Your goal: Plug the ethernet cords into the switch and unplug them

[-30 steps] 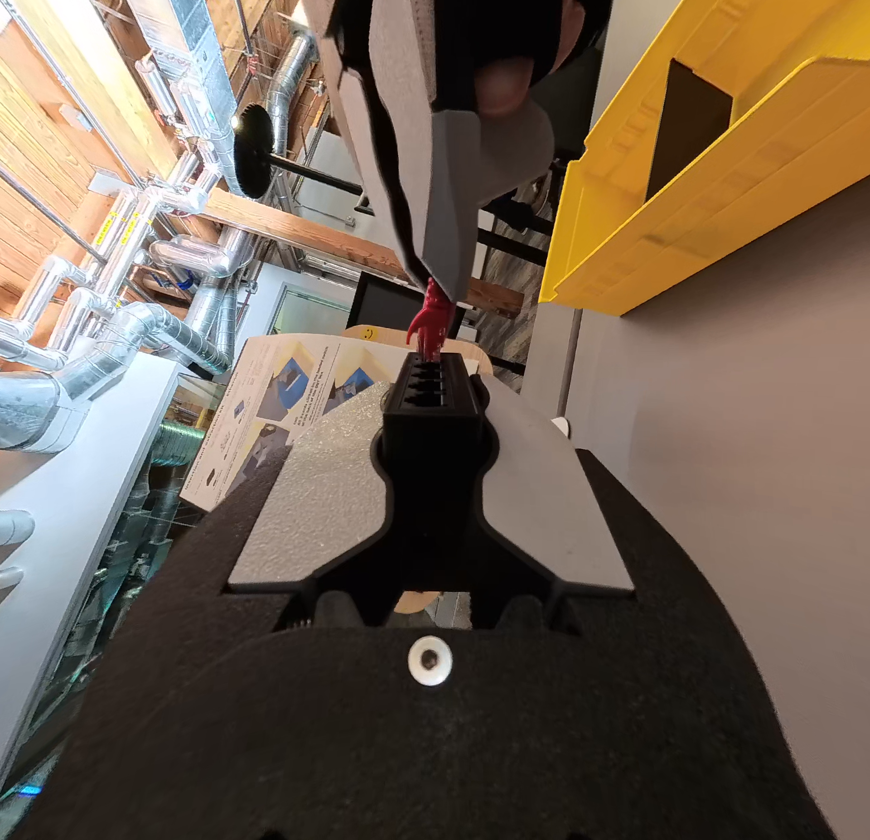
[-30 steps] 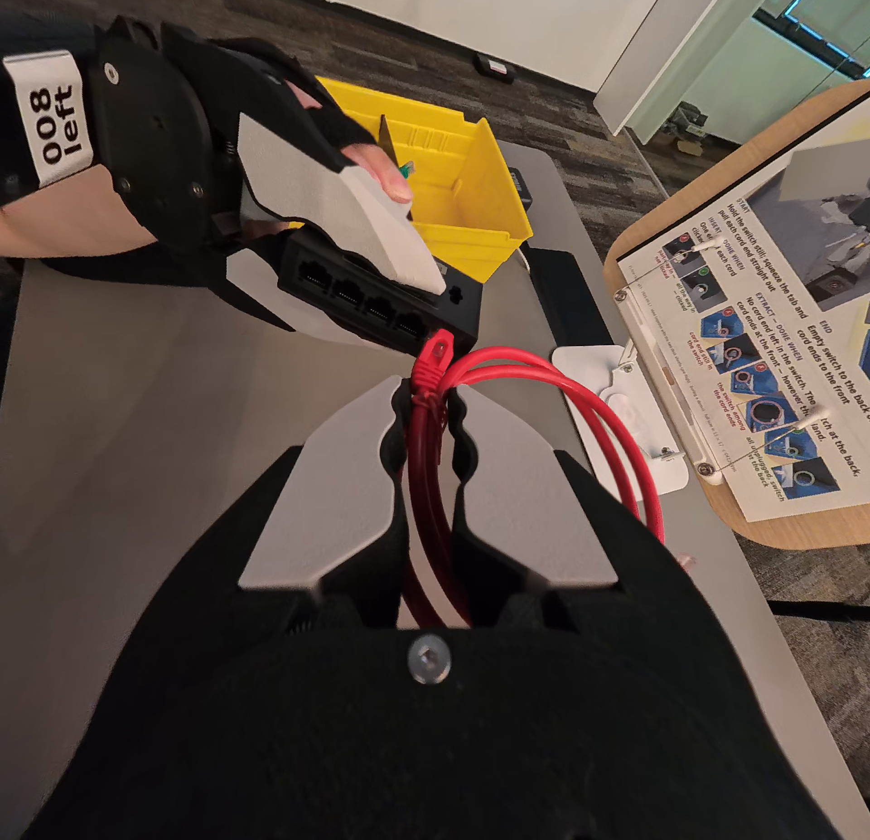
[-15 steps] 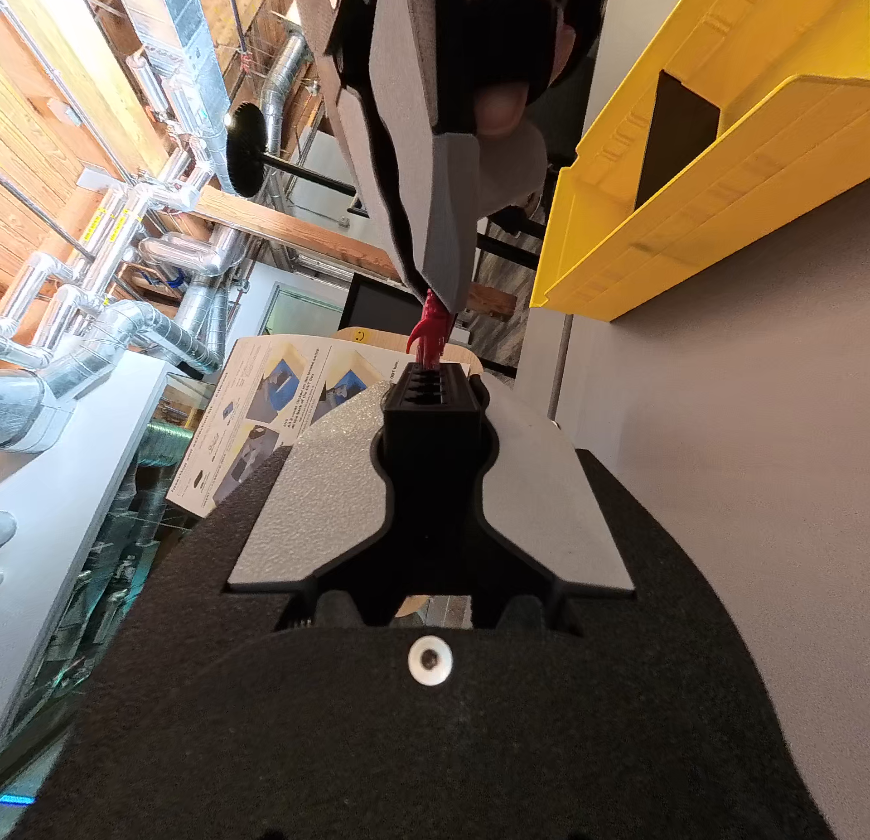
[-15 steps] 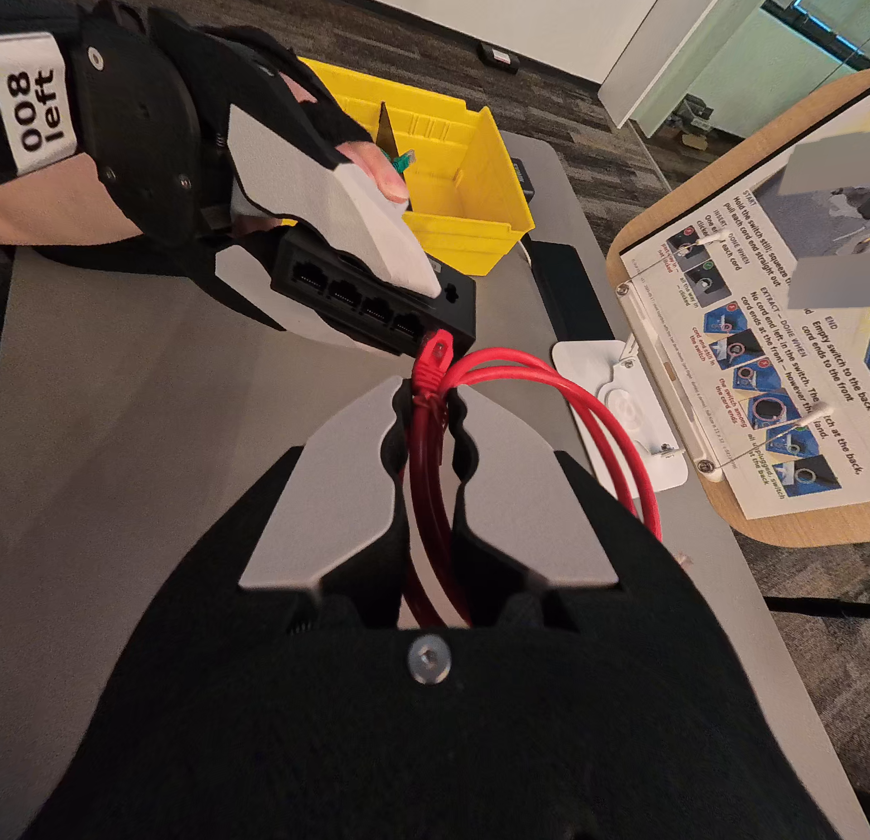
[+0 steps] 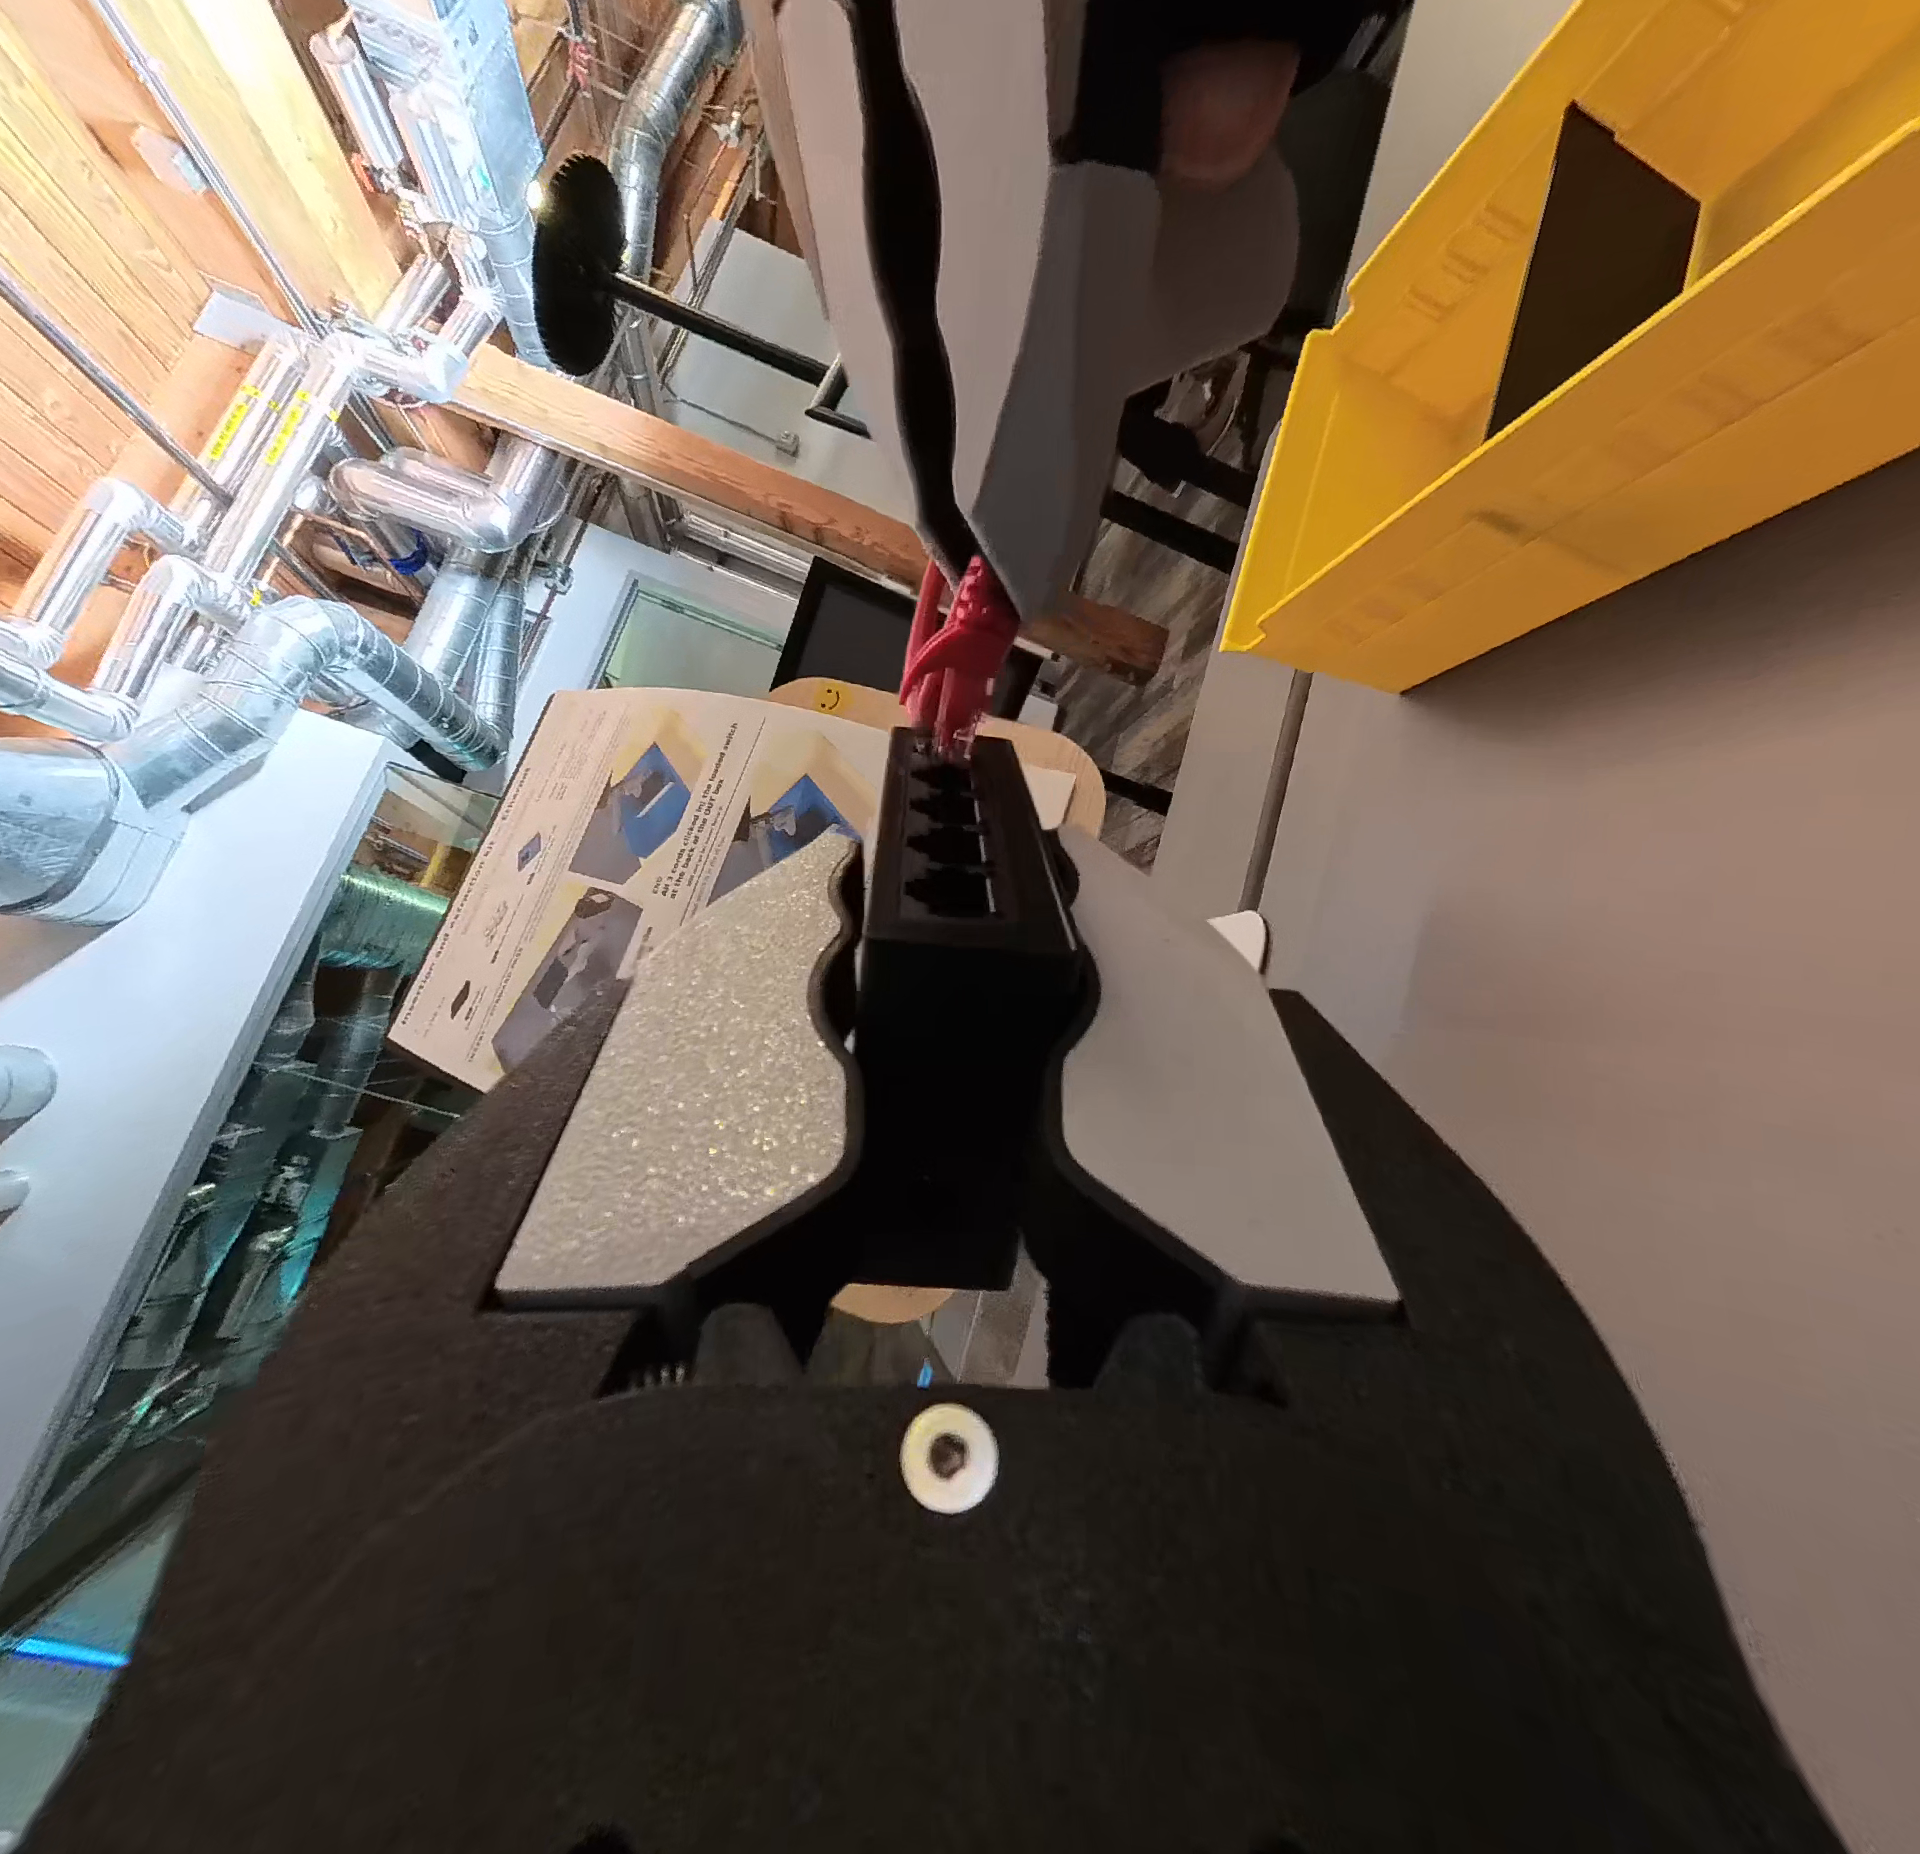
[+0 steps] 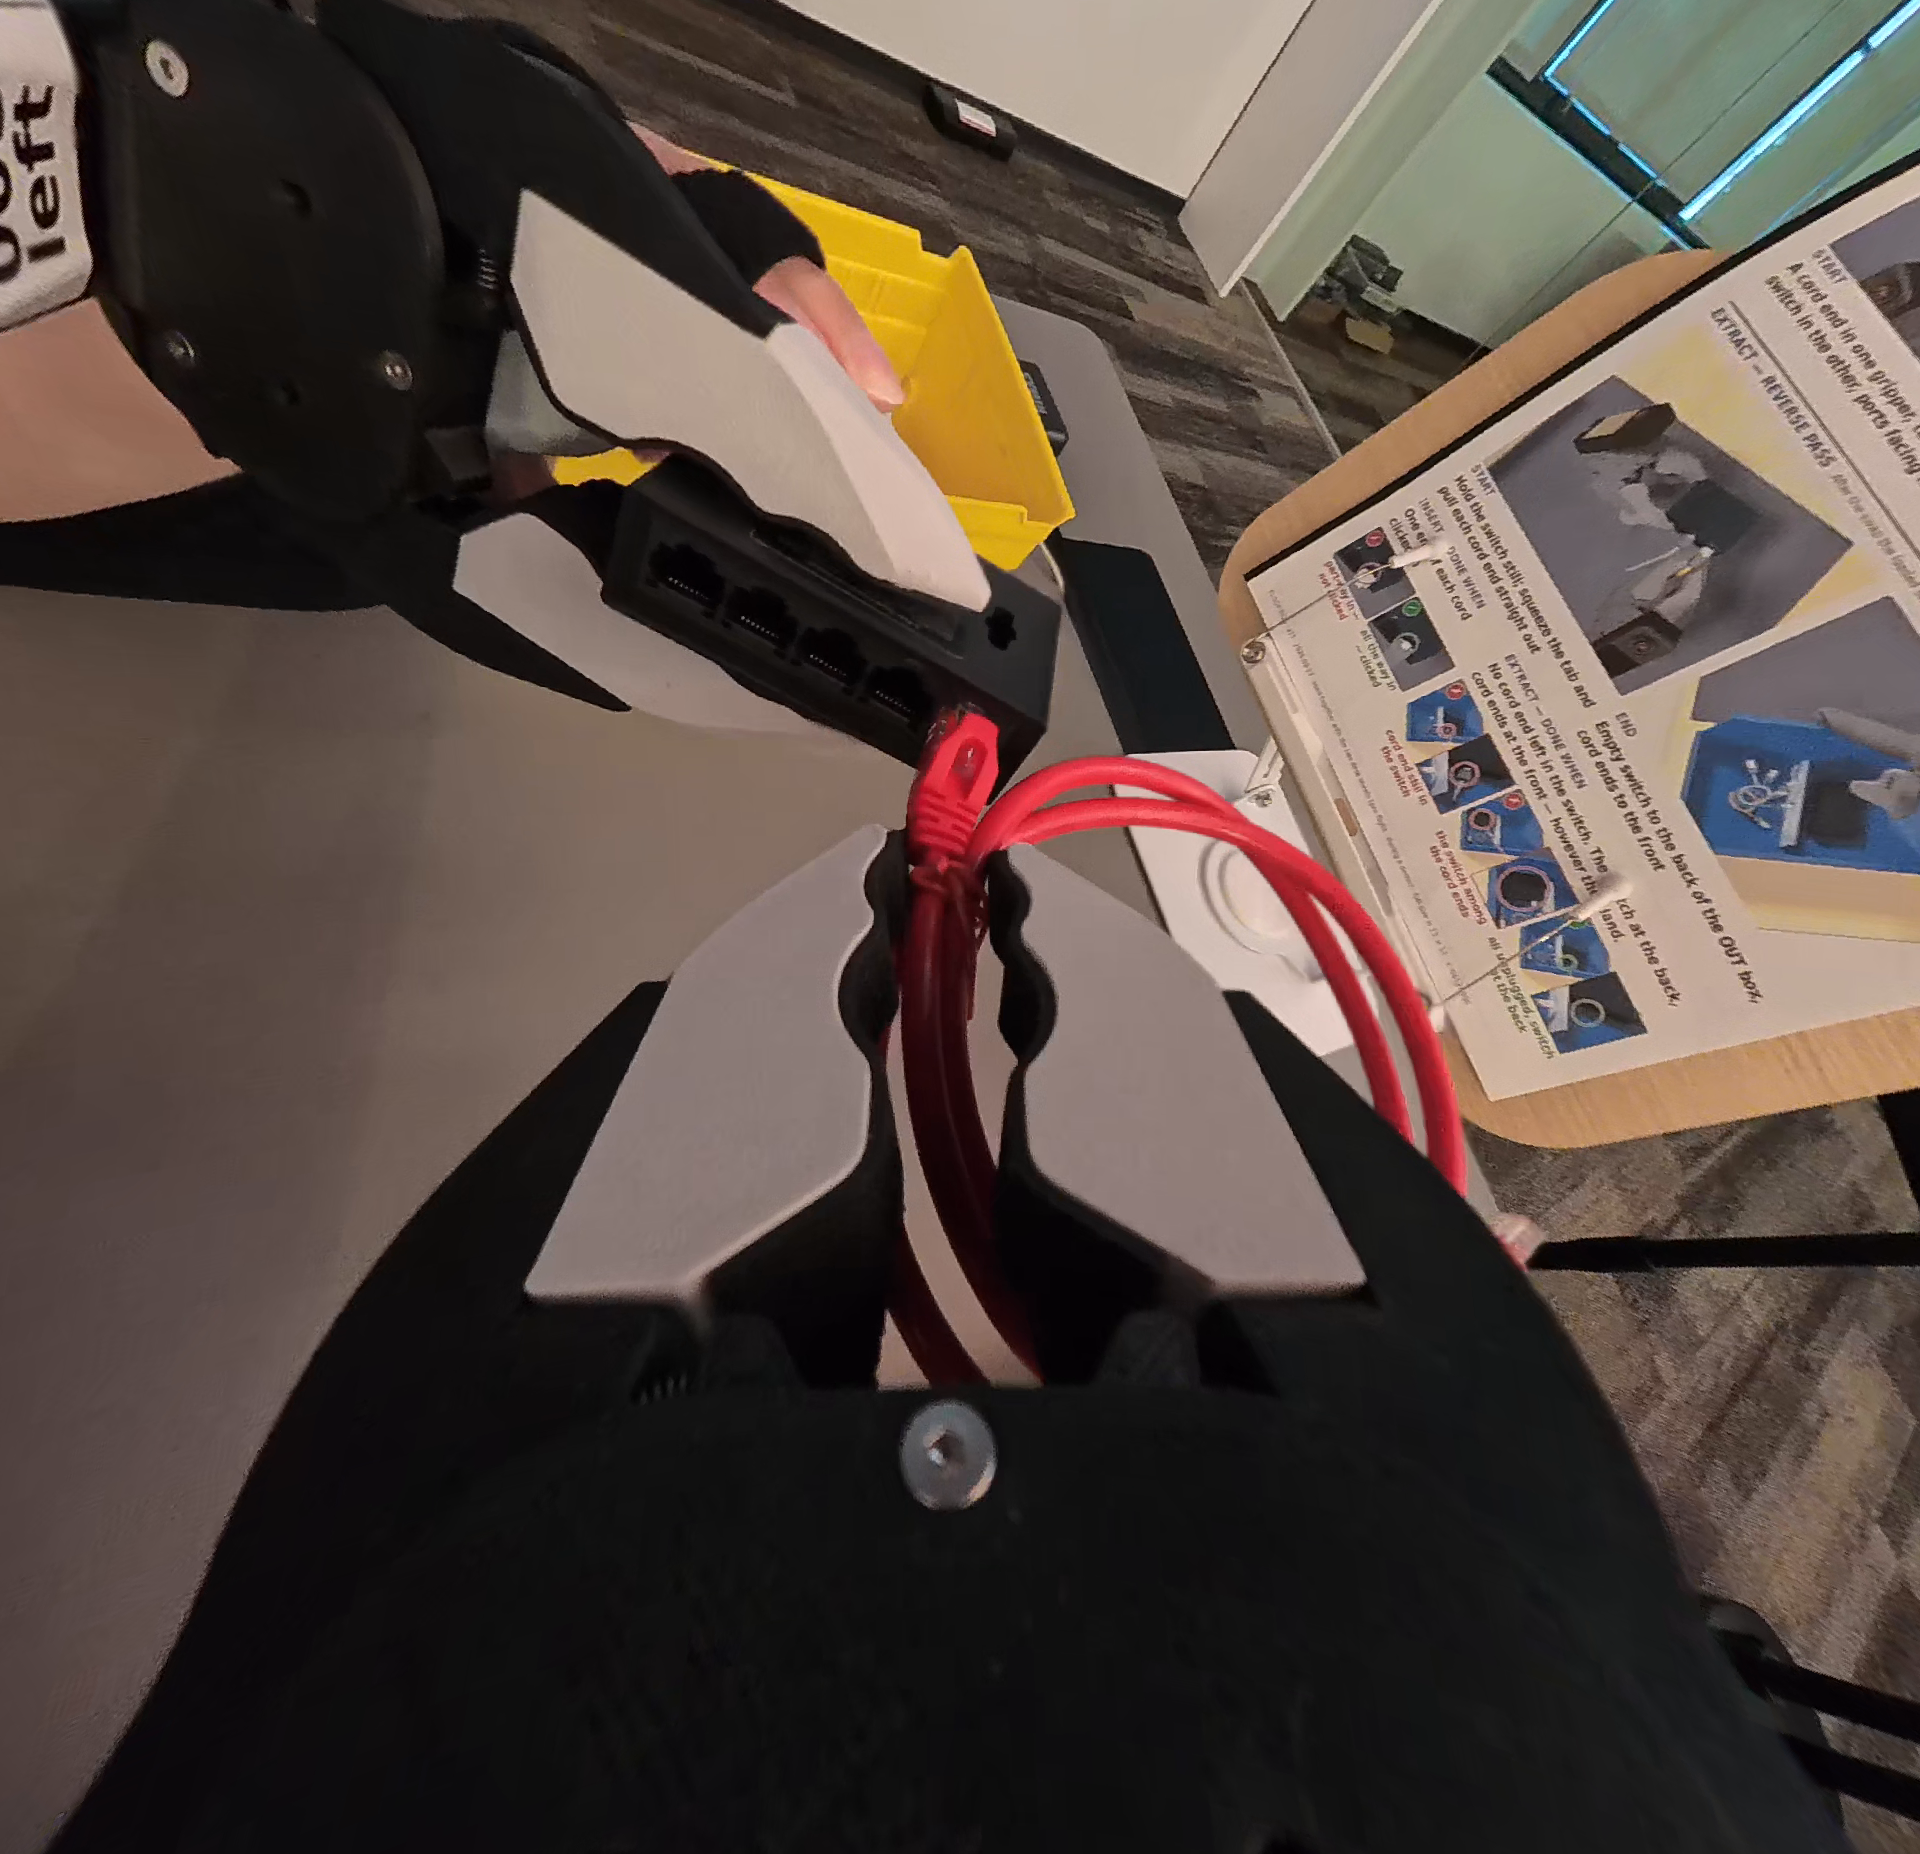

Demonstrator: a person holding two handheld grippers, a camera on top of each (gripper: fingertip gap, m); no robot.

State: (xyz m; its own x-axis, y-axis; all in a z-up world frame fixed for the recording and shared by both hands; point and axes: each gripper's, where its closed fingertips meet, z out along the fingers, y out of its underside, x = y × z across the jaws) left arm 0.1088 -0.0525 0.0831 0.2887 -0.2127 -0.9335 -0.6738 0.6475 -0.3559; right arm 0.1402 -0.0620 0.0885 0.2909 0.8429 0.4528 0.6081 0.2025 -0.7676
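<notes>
Switch: black switch point(image 6: 831, 620) held off the grey surface point(image 6: 312, 869), port row facing the right tool; four ports empty.
Cord: red ethernet cord point(image 6: 1226, 869) looped; its red plug point(image 6: 951, 781) sits at the end port nearest the switch's corner, how deep I cannot tell.
Right tool: right tool point(image 6: 940, 911) clamped on the cord just behind the plug.
Left tool: left tool point(image 5: 961, 963) clamped on the switch body.
Surroundings: yellow bin point(image 6: 966, 391) behind the switch; instruction sheet point(image 6: 1662, 661) on a wooden board to the right.
</notes>
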